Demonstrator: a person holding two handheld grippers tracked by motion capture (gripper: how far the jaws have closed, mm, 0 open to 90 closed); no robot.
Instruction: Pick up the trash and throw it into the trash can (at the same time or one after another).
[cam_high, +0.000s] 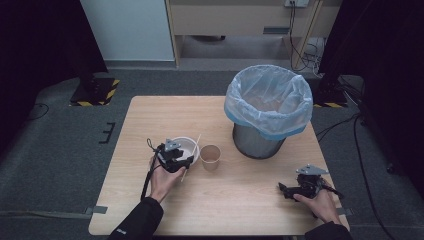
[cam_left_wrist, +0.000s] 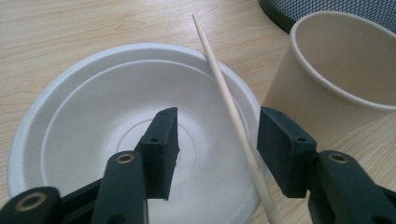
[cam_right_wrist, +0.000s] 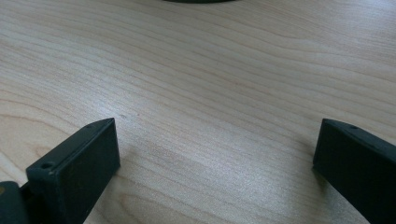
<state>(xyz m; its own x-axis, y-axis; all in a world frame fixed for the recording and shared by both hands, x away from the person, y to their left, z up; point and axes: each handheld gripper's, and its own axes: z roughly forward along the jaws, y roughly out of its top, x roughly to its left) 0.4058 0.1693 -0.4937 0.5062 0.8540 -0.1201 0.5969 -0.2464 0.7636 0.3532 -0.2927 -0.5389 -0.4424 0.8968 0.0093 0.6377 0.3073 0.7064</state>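
We have the left gripper (cam_left_wrist: 215, 140) low over the white paper bowl (cam_left_wrist: 93, 121) on the desk (cam_high: 150, 115), its fingers (cam_left_wrist: 163, 140) apart with the wooden skewer (cam_left_wrist: 229, 107) running between them, untouched as far as we can tell. The skewer lies across the bowl's rim, just beside the paper cup (cam_left_wrist: 336, 70). We should centre the skewer between both pads before closing, so that it does not roll away or tip the cup. Our right gripper (cam_right_wrist: 215, 158) rests wide open over bare desk.
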